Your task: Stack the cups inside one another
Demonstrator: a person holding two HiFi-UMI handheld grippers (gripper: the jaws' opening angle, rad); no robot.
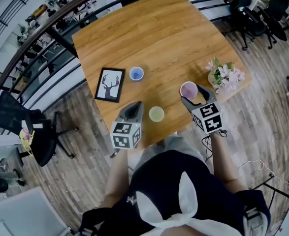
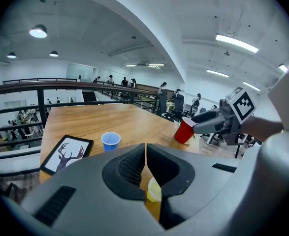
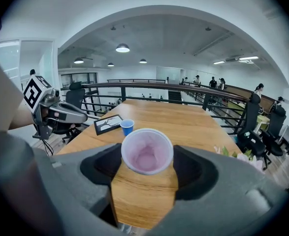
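Fingers (image 3: pixel 193 168) of the right gripper (image 1: pixel 196 98) stand wide and press on both sides of the red cup (image 3: pixel 146 151), holding it just below the rim, with its pale inside facing that gripper's camera. From the left gripper view the cup hangs tilted near the right edge of the surface (image 1: pixel 159 38). Whether its base is clear of the wood I cannot tell. The left gripper (image 2: pixel 145 151) has its fingers (image 2: pixel 129 163) closed tip to tip on nothing. It sits just beside the yellow cup (image 1: pixel 156 113) at the near edge. The blue cup (image 1: pixel 136 73) stands upright farther in, apart from both grippers.

These look like thin disposable plastic cups: very light, smooth, and easy to dent or tip. A gentle squeeze across the wall near the rim should do, since the rim is the stiffest part. A hard grip would likely turn the mouth oval and make nesting awkward. An empty cup could slide or topple when another is pushed in, so the free gripper may need to steady it.

The surface is a bare wooden top that also carries a framed deer picture (image 1: pixel 110 84) next to the blue cup and a small bunch of flowers (image 1: pixel 224 75) at the right edge. A dark railing (image 1: pixel 46 48) runs behind it. Around it are a wood-plank floor and office chairs (image 1: pixel 36 132), and people stand in the distance of a large open hall.
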